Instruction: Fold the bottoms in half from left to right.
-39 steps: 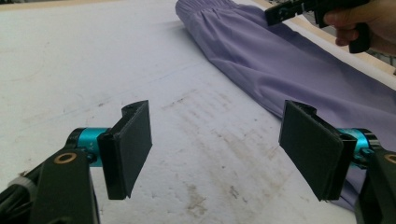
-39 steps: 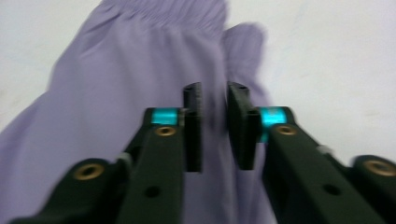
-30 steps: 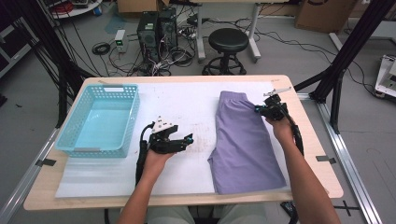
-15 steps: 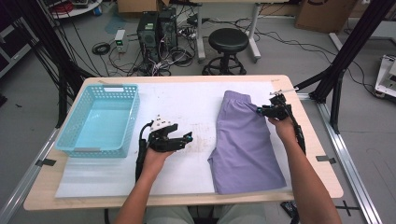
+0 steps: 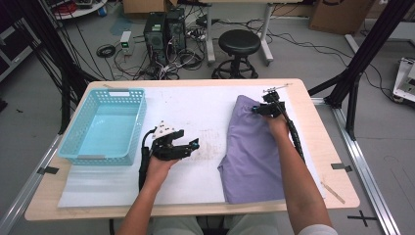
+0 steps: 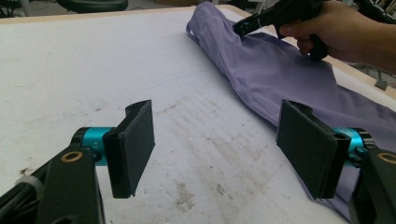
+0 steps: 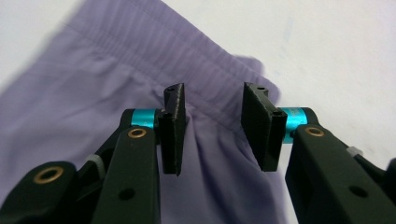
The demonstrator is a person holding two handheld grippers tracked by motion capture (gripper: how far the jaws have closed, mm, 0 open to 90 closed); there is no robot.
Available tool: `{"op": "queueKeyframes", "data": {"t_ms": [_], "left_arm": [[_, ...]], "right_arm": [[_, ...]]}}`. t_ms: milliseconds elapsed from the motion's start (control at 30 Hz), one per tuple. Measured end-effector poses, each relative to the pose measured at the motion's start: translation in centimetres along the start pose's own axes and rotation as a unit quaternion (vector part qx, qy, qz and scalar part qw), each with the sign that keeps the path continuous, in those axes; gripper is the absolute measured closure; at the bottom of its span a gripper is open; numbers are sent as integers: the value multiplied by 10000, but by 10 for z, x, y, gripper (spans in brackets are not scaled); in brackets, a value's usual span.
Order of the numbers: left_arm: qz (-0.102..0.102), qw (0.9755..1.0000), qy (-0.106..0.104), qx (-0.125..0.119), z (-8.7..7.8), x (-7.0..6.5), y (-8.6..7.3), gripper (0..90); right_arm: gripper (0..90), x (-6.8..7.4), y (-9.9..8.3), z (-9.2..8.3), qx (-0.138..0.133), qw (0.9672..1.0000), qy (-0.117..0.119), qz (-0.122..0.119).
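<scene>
The right gripper, jaws just opening, hovers over the blurred purple shorts, gripping nothing; the left gripper gapes beside them.

Left tongs point toward 3 o'clock, jaws wide apart, forearm reaching from 6 o'clock. Right tongs point toward 9 o'clock, jaws just opening, nothing pinched between them.

Plain lilac shorts, pale turquoise basket, stained white mat
</scene>
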State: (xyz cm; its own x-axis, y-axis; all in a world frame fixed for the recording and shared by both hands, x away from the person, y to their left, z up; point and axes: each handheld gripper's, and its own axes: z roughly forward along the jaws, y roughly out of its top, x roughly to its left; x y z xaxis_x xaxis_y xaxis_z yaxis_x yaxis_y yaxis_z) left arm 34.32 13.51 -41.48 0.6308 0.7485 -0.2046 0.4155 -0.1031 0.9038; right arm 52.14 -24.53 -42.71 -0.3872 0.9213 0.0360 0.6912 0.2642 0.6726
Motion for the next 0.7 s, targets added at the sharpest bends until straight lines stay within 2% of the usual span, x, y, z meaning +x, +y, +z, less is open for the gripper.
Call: {"op": "queueKeyframes", "data": {"t_ms": [67, 167, 233, 300, 433, 467, 567, 600, 633, 667, 700], "left_arm": [[-15, 10000, 14, 17, 0, 1, 0, 279], [-26, 10000, 33, 10, -1, 2, -1, 279], [-9, 10000, 35, 0, -2, 3, -1, 279], [-22, 10000, 49, -31, -3, 4, -1, 279], [-62, 9999, 60, -61, -4, 6, 0, 279], [-56, 9999, 56, -64, -5, 6, 0, 279], [-52, 10000, 36, -58, -6, 6, 0, 279], [-64, 9999, 35, -79, -7, 6, 0, 279], [-110, 9999, 48, -107, -8, 6, 0, 279], [-87, 9999, 36, -99, -8, 6, 0, 279], [-71, 9999, 27, -88, -9, 5, 1, 279]], "right_arm": [[607, -5, -2, 2, 163, 9995, -258, -128], [570, -13, -5, 0, 248, 9991, -358, 3], [562, -17, -6, -2, 194, 9995, -201, 125], [558, -15, -3, -10, -69, 9999, -68, 93], [551, 2, 8, -26, -676, 9975, 216, -63], [540, 8, 11, -27, -706, 9970, 314, -93], [528, 29, 25, -22, -678, 9953, 649, -255], [535, 38, 28, -19, -710, 9948, 644, -354], [534, 44, 32, -13, -603, 9953, 556, -516], [534, 50, 34, -5, -361, 9966, 410, -611], [535, 51, 34, 0, -262, 9972, 393, -573]]}}
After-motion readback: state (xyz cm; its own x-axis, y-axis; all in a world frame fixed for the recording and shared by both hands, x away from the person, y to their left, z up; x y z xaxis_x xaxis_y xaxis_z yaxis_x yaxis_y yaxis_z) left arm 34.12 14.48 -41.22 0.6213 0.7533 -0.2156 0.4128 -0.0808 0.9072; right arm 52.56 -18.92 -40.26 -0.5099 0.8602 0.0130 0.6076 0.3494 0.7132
